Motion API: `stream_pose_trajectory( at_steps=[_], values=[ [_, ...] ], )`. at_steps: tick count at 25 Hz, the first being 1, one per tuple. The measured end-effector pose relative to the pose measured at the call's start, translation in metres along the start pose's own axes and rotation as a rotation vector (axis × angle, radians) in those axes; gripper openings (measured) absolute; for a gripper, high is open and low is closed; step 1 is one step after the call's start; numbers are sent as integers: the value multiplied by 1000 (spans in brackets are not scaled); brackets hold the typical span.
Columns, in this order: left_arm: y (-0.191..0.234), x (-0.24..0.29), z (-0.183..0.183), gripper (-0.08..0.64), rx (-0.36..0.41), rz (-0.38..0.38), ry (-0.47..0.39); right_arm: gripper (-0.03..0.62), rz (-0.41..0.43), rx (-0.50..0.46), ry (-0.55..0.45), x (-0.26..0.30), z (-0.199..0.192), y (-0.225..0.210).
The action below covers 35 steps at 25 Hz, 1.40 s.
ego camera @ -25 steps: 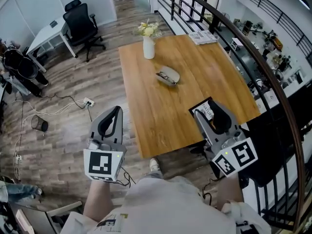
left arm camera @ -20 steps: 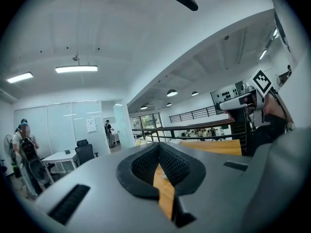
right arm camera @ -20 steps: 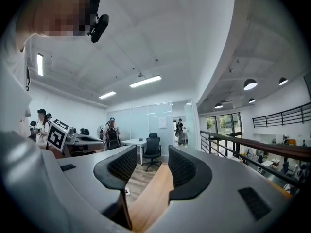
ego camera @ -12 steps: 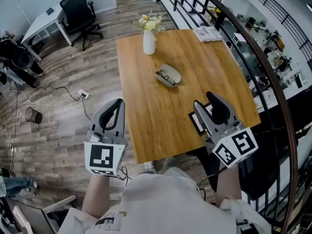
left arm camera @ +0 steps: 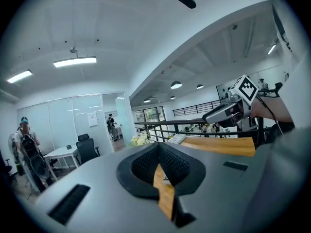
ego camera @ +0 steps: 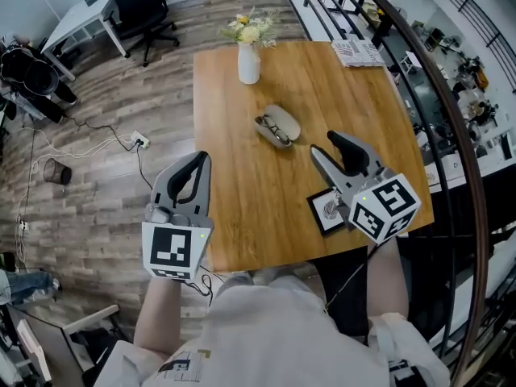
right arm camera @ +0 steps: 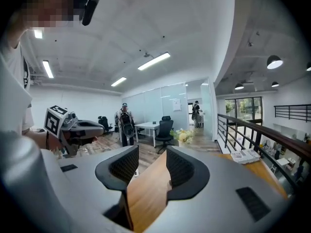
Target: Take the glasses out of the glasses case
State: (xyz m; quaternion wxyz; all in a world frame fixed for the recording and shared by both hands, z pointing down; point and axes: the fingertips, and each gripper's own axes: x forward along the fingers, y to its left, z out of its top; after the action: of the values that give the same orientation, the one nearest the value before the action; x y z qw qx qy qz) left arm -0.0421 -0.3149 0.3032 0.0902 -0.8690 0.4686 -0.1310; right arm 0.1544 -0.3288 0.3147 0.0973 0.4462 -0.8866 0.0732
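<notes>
An open grey glasses case (ego camera: 278,126) lies in the middle of the wooden table (ego camera: 234,208), with dark-framed glasses (ego camera: 272,130) resting in it. My left gripper (ego camera: 199,159) hangs over the floor just off the table's left edge, jaws together and empty. Its pads (left arm camera: 146,163) meet at the tips in the left gripper view. My right gripper (ego camera: 325,145) is over the table's near right part, a short way from the case. Its jaws are apart and closing, with nothing between the pads (right arm camera: 181,166).
A white vase of flowers (ego camera: 248,61) stands at the far side of the table, and a magazine (ego camera: 359,52) lies at its far right corner. A black card (ego camera: 326,211) lies under my right gripper. A railing (ego camera: 451,127) runs along the right, and an office chair (ego camera: 145,10) stands beyond.
Both grippers have moved forward toward the table. The right one now reaches over the tabletop past the black card, closer to the case; the left has come up beside the table's left edge.
</notes>
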Motion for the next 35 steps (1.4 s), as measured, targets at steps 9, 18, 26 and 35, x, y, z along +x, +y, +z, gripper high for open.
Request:
stream_pose_trajectory(
  at_steps=[9, 18, 26, 35],
  values=[
    [8, 76, -24, 17, -12, 4, 63, 199, 102, 50, 137, 85, -40, -67],
    [28, 130, -62, 17, -22, 13, 58, 199, 140, 67, 394, 185, -134, -108],
    [29, 167, -127, 17, -60, -25, 144, 199, 160, 94, 568, 242, -227, -126],
    [26, 195, -188, 17, -140, -67, 221, 199, 175, 83, 707, 282, -302, -139]
  ],
)
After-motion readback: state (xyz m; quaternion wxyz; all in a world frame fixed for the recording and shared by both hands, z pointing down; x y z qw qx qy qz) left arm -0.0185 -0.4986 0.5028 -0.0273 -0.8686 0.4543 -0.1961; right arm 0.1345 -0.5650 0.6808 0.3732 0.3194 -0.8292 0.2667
